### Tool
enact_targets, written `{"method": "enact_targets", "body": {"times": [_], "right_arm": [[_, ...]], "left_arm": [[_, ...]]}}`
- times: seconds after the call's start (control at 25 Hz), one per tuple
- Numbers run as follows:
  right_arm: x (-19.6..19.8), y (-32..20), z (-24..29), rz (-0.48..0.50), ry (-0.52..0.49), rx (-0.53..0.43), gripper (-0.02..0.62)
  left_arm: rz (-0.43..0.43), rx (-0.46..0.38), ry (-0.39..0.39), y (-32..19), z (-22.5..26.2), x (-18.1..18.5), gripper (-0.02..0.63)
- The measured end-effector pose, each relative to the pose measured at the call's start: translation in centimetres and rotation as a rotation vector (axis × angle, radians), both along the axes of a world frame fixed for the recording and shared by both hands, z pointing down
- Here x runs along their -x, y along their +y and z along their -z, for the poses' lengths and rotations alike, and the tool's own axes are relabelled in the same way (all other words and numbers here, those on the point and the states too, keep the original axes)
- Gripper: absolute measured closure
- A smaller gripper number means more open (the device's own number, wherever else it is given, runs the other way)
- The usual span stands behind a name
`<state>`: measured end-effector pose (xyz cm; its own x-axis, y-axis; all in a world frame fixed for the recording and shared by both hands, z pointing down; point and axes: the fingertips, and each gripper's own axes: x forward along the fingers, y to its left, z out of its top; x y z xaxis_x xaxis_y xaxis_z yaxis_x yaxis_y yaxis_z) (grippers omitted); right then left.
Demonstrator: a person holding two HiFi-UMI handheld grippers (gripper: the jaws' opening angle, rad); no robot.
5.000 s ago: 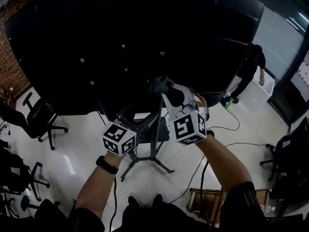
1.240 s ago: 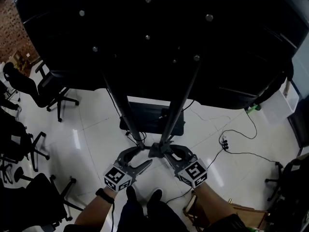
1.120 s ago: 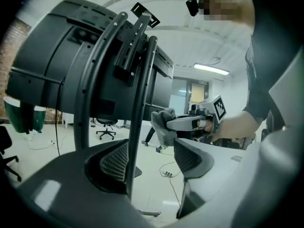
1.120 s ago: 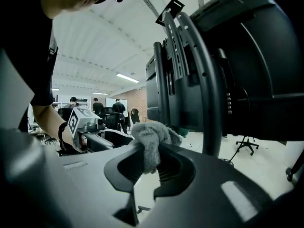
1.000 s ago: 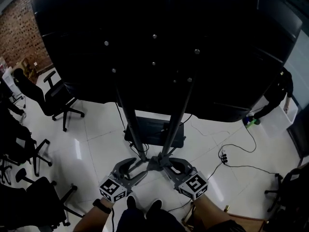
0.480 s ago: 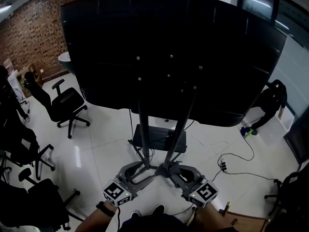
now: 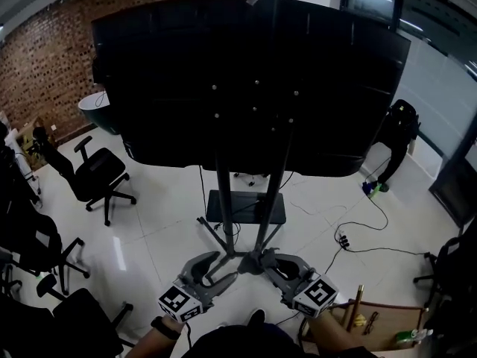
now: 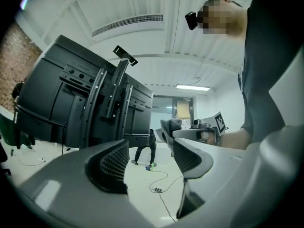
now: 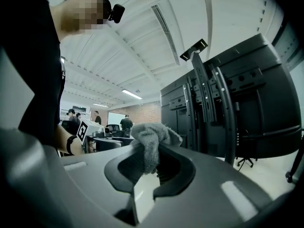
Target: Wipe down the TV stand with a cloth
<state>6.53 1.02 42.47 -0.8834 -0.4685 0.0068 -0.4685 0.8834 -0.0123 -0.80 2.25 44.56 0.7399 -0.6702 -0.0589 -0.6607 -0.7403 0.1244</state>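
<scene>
Right gripper view: right gripper [image 9: 151, 169] jaws pinch grey cloth [image 9: 153, 137] | left gripper [image 8: 151, 159] jaws spread

In the right gripper view the cloth [image 9: 151, 137] disappears downward between the jaws of the right gripper [image 9: 151, 164], whose body hides the base of the stand [image 9: 223, 122]. In the head view the left gripper [image 7: 222, 267] and the right one cover the stand's near feet. The cloth is too small to tell there, and the TV [image 7: 246, 80] hides the posts' tops.

glossy white tile floor [image 7: 149, 233] carries tv stand [image 7: 245, 207] at centre, on splayed legs and dark base plate; black office chairs [image 7: 100, 176] along left; loose cable [image 7: 367, 233] and power strip [image 7: 342, 240] at right; wooden crate [image 7: 376, 321] lower right.
</scene>
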Motion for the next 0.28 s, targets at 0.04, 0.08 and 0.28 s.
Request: {"method": "enact_targets", "body": {"times": [0.04,0.08,0.28], "right_arm": [[0.1,0.5,0.0,-0.008,-0.001,0.001,0.561],[0.1,1.0,0.0,-0.017,-0.003,0.003,0.561],[0.7,2.9,0.5,-0.038,-0.041,-0.003,0.561]], "left_arm": [[-0.006,-0.002,0.0,0.5,0.1,0.1,0.29],[-0.01,-0.003,-0.004,1.0,0.4,0.3,0.29],[-0.028,-0.021,-0.016,2.8,1.3,0.8,0.291]]}}
